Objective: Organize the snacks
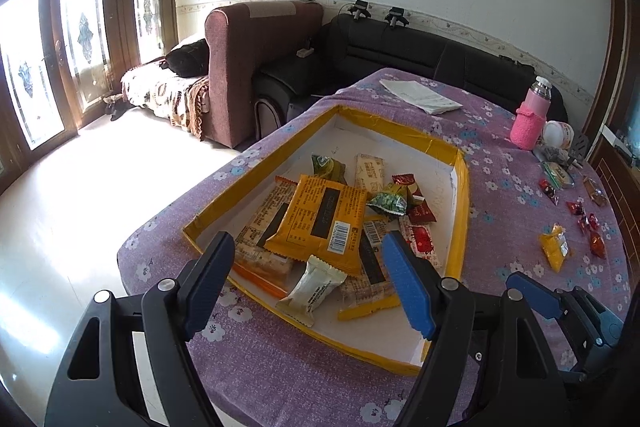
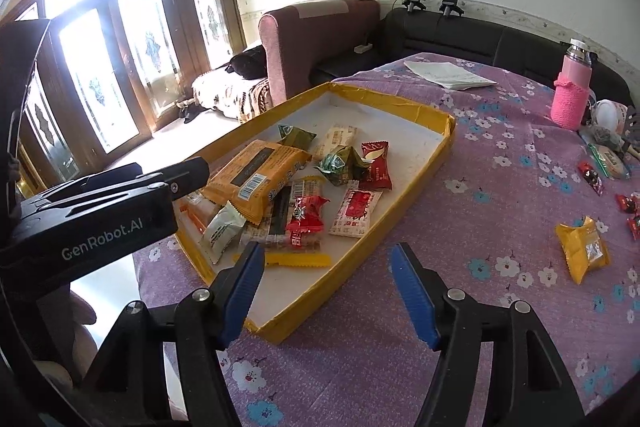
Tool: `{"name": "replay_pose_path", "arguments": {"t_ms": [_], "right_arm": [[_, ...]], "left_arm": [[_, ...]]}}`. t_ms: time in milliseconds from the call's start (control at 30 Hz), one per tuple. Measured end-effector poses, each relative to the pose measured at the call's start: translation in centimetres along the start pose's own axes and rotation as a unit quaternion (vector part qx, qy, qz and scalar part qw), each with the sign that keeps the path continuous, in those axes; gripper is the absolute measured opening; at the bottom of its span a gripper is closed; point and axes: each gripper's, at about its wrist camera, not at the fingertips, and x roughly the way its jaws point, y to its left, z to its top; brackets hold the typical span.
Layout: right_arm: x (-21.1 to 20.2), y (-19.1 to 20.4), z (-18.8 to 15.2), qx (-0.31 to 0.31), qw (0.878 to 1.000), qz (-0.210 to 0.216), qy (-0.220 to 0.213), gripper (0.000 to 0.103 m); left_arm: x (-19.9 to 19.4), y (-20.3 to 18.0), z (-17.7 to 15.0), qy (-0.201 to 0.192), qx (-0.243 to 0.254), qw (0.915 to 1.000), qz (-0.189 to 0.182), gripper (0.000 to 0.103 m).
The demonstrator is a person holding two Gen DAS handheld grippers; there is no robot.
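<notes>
A shallow yellow-rimmed tray (image 1: 400, 125) (image 2: 384, 95) on the purple flowered tablecloth holds several snack packets, among them a big orange packet (image 1: 320, 219) (image 2: 256, 175) and a small white packet (image 1: 312, 287) (image 2: 222, 227). My left gripper (image 1: 310, 283) hovers open over the tray's near end, with nothing between its pads. My right gripper (image 2: 326, 293) is open too, above the tray's near right corner, and grips nothing. A loose yellow packet (image 1: 554, 247) (image 2: 582, 247) and small red candies (image 1: 588, 223) (image 2: 628, 211) lie on the cloth to the right.
A pink bottle (image 1: 530, 119) (image 2: 570, 95) and other small items stand at the far right of the table. Folded papers (image 1: 420, 97) (image 2: 448, 75) lie at the far edge. The table's edge drops off to the left of the tray; sofas stand beyond.
</notes>
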Motion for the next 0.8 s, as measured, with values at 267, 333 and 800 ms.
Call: {"name": "replay_pose_path", "arguments": {"t_ms": [267, 333, 800], "right_arm": [[-2.2, 0.6, -0.4, -0.004, 1.0, -0.004, -0.021, 0.071], [-2.8, 0.8, -0.5, -0.006, 1.0, -0.005, -0.027, 0.072], [-6.2, -0.8, -1.6, -0.024, 0.998, -0.043, -0.05, 0.078]], "left_arm": [[-4.2, 0.4, 0.1, -0.065, -0.006, 0.9978, 0.003, 0.082], [-5.1, 0.4, 0.0, -0.08, -0.006, 0.9968, 0.004, 0.082], [-6.8, -1.2, 0.0, -0.074, 0.015, 0.9962, -0.044, 0.084]]}}
